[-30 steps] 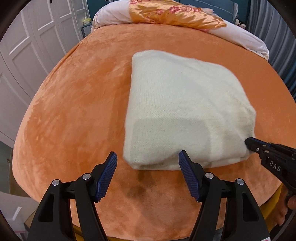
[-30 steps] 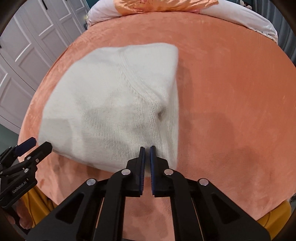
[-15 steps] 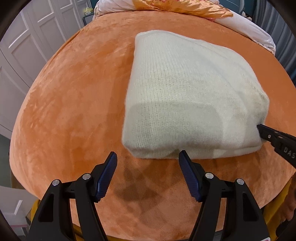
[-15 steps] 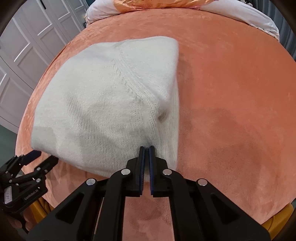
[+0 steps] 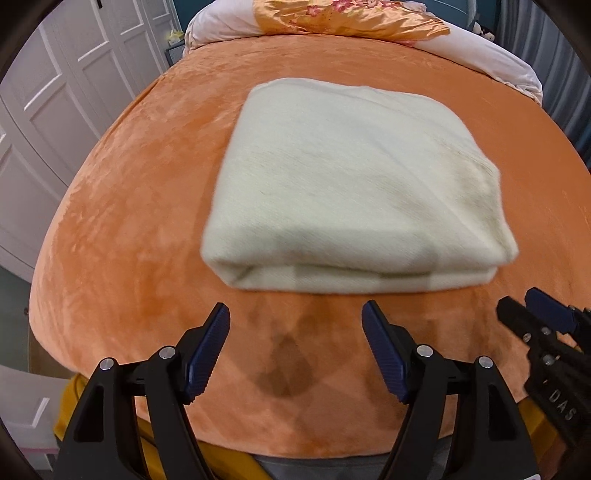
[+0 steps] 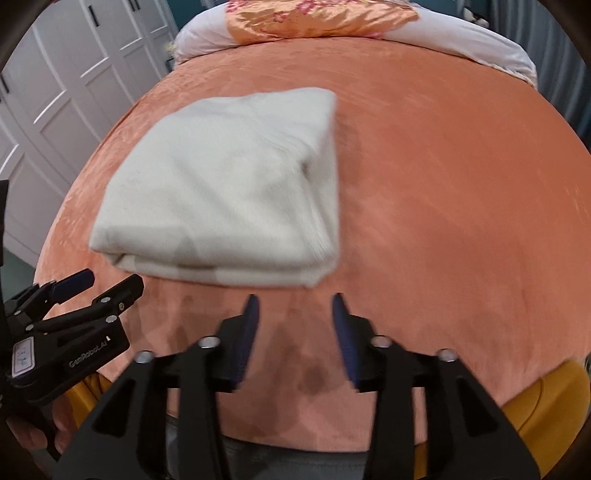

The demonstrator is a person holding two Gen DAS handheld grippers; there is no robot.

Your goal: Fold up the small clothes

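Bare strip of plush orange bedspread (image 5: 155,206) at 6 o'clock, between the near edge and the folded cream knit garment (image 5: 347,184); left gripper (image 5: 295,345) and right gripper (image 6: 295,325) hang over it, jaws just widened, nothing between them. Garment blocks centre to 12. Wide open spread from 1 to 4 in the right view. White pillow with orange floral satin cover (image 5: 354,18) closes off 12. White panelled wardrobe doors (image 5: 55,99) at 9 to 10.

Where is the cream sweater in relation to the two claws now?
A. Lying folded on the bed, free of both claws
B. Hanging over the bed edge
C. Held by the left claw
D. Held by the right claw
A: the sweater lies folded on the bed, ahead of the open left claw and right claw, touching neither.
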